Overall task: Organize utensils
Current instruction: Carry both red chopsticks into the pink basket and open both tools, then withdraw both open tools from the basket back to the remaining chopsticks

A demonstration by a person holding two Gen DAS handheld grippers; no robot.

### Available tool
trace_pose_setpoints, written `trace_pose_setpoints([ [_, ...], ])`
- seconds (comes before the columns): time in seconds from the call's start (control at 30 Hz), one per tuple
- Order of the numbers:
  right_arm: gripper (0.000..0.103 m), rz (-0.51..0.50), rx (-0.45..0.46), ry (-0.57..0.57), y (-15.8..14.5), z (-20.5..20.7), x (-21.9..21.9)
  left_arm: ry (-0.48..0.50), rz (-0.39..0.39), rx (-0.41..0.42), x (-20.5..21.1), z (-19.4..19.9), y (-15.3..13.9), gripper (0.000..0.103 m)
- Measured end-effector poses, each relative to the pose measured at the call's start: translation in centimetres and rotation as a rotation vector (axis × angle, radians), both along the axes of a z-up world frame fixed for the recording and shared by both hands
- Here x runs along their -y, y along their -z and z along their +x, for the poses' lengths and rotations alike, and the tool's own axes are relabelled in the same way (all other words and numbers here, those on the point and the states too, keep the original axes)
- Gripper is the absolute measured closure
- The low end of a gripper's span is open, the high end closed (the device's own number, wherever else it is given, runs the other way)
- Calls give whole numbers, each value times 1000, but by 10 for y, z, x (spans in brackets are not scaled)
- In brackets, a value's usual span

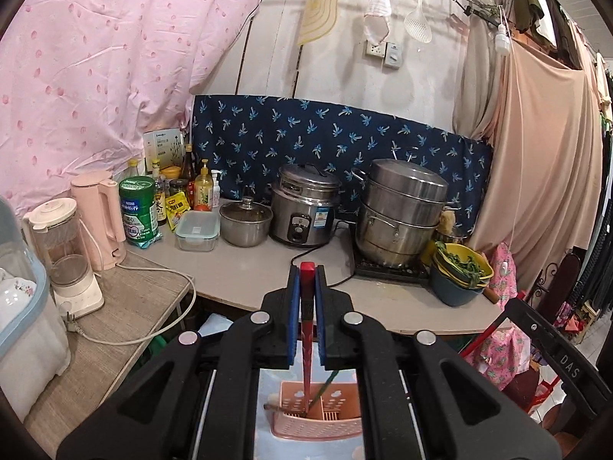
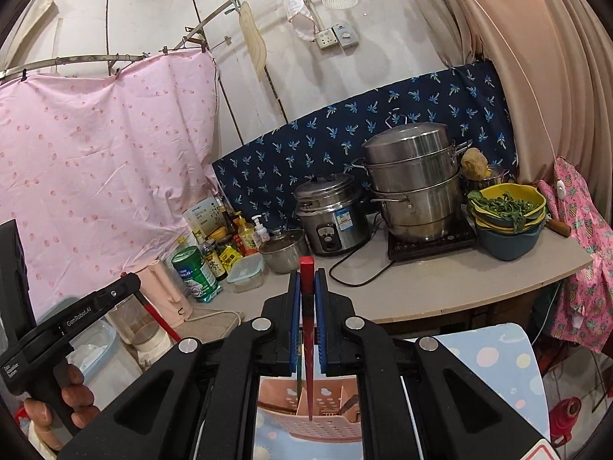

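Note:
My left gripper [image 1: 307, 281] is shut on a red chopstick [image 1: 306, 306] that hangs down through the jaws, its tip inside a pink slotted utensil holder [image 1: 318, 418] below. A green stick and a brown handle also stand in that holder. My right gripper [image 2: 307, 281] is shut on another red chopstick [image 2: 307, 306], its tip over the same pink holder [image 2: 310, 418], which also holds a green stick and a dark utensil. The left gripper shows in the right wrist view [image 2: 99, 303] at the left, held in a hand.
The holder sits on a pale blue dotted surface [image 2: 494, 364]. Beyond is a counter [image 1: 245, 268] with a rice cooker [image 1: 304, 211], a stacked steel steamer [image 1: 400, 211], a lidded pot [image 1: 245, 222], bottles, a green tin [image 1: 138, 211], a pink kettle [image 1: 101, 218], a blender [image 1: 65, 253] and bowls of greens [image 1: 461, 272].

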State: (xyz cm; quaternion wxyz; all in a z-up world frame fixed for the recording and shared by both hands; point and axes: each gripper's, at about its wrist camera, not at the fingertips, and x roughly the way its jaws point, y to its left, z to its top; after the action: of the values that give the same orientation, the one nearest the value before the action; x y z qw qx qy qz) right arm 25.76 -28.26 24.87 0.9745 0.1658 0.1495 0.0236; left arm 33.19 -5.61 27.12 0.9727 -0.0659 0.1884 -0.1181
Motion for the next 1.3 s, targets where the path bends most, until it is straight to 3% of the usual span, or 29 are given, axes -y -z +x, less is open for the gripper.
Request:
trace_pose_setpoints([
  [0.3, 96, -16, -91, 2, 40, 45, -2, -13, 24, -62, 7, 31, 42, 96],
  [0.6, 95, -16, -159, -2, 73, 61, -3, -15, 46, -127, 6, 43, 73, 96],
  [0.67, 95, -22, -171, -7, 77, 62, -4, -25, 54, -125, 6, 42, 75, 92],
  [0.73, 92, -26, -169, -3, 78, 61, -5, -36, 64, -126, 6, 41, 77, 65],
  [0.77, 91, -32, -169, -4, 78, 61, -6, -44, 67, -120, 6, 40, 77, 62],
  [0.93, 78, -50, -150, -1, 73, 55, -11, -45, 80, -120, 6, 35, 78, 55],
  [1.3, 75, -56, -141, -11, 68, 32, -17, -45, 102, -112, 6, 11, 76, 54],
])
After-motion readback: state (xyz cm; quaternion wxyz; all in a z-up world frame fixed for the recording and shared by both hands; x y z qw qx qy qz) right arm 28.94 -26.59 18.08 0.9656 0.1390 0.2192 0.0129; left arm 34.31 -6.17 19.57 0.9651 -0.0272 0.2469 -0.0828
